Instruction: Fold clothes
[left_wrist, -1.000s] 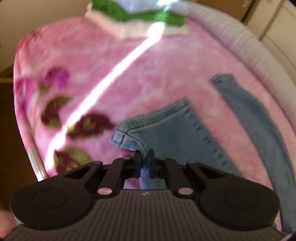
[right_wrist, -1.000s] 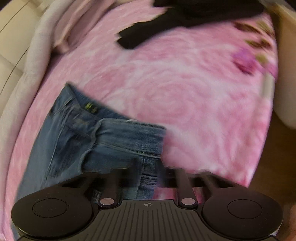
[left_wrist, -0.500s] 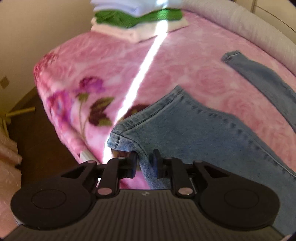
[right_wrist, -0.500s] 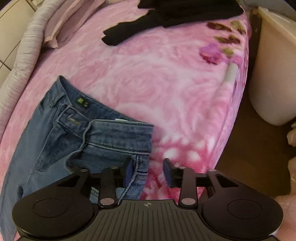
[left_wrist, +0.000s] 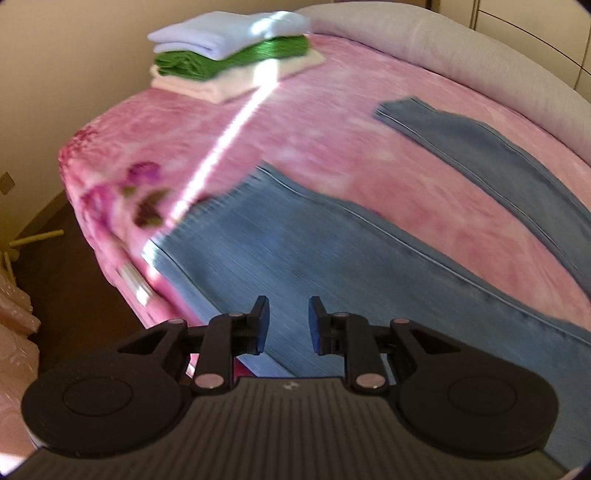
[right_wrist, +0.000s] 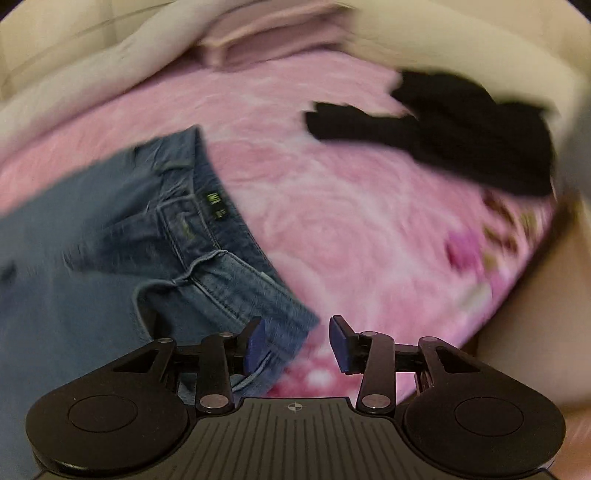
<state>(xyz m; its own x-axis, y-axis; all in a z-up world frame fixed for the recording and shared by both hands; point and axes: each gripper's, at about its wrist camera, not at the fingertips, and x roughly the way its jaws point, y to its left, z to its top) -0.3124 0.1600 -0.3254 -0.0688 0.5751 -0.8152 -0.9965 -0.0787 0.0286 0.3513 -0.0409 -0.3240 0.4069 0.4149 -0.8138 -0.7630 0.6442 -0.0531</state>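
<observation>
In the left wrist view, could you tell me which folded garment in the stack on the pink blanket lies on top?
The pale blue folded garment lies on top; the bright green folded one sits beneath it, and the white folded one is at the bottom, on the pink floral blanket.

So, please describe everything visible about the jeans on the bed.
The jeans are blue denim, spread flat on the pink blanket. Their two legs lie apart in a V. The waistband is open, with a small green label inside. Neither gripper's fingers press on them; the left gripper hangs over one leg.

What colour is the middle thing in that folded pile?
Green, between a pale blue top and a white bottom; left wrist view.
</observation>
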